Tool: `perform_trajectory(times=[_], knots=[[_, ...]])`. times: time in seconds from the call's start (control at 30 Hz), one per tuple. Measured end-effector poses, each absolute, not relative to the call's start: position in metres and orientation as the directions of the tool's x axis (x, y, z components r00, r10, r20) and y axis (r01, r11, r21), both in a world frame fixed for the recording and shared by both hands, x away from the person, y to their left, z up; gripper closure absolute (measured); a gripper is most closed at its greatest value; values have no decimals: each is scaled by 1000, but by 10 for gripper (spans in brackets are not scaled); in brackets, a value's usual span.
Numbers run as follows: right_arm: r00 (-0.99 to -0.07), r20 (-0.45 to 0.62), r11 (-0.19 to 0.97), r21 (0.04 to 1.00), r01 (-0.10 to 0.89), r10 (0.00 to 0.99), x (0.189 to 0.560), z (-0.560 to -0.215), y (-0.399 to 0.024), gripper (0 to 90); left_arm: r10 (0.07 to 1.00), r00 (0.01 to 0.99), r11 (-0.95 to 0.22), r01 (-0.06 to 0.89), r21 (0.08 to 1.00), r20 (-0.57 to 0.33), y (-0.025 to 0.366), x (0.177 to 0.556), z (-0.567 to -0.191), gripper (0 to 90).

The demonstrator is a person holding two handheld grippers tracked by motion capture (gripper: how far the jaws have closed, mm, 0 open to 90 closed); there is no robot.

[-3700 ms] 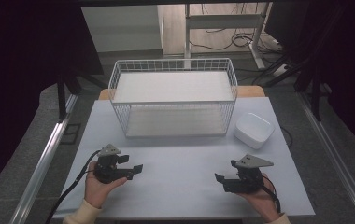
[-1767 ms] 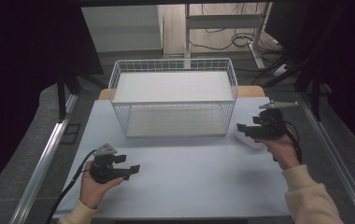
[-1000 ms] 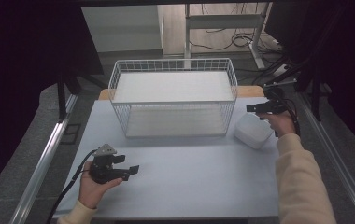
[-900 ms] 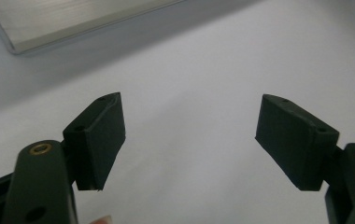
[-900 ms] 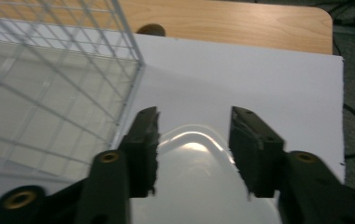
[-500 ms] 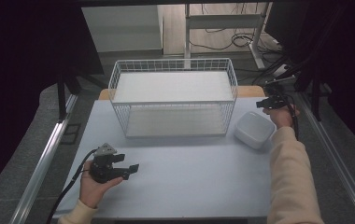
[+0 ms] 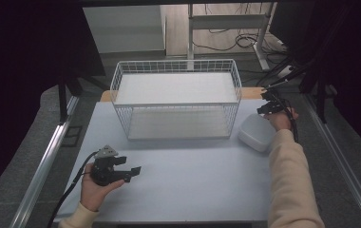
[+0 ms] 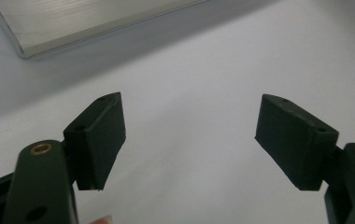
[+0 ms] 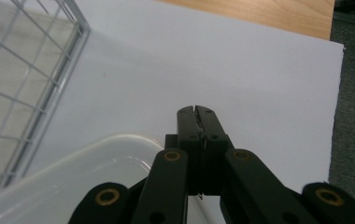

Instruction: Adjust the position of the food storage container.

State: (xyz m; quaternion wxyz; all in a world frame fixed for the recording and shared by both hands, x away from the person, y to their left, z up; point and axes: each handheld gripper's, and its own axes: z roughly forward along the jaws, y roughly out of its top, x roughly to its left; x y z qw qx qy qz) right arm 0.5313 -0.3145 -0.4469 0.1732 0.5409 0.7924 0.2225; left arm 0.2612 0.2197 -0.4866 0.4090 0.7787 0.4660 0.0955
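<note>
My left gripper (image 7: 130, 166) rests low at the front left of the white table, held in a hand, its jaws wide open. In the left gripper view, my left gripper (image 8: 189, 121) has nothing but bare table between its pads. My right gripper (image 7: 263, 106) is at the far right, just behind the white plastic container (image 7: 257, 133). In the right gripper view, my right gripper (image 9: 196, 111) is shut, pads pressed together, above the container's (image 9: 73, 177) far rim. I see nothing held between them.
A white wire basket (image 7: 176, 102) stands at the middle back of the table, and its mesh wall (image 9: 21, 70) is close to the right gripper. A wooden strip (image 9: 259, 14) borders the table's far edge. An aluminium rail (image 8: 73, 23) runs along the left side.
The right hand went from the table's front edge up to the far right, behind the container, and its jaws have shut. The left hand and the container kept still.
</note>
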Motion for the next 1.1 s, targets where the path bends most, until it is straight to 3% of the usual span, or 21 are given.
perform_trajectory(times=[0.37, 1.1], knots=[[-461, -49, 427, 472, 771, 886, 524, -454, -307, 899, 803, 545, -217, 644, 733, -241, 222, 261, -484, 245], [-569, -9, 507, 467, 725, 822, 469, -461, -290, 899, 799, 542, -194, 642, 742, -260, 223, 258, -480, 248]])
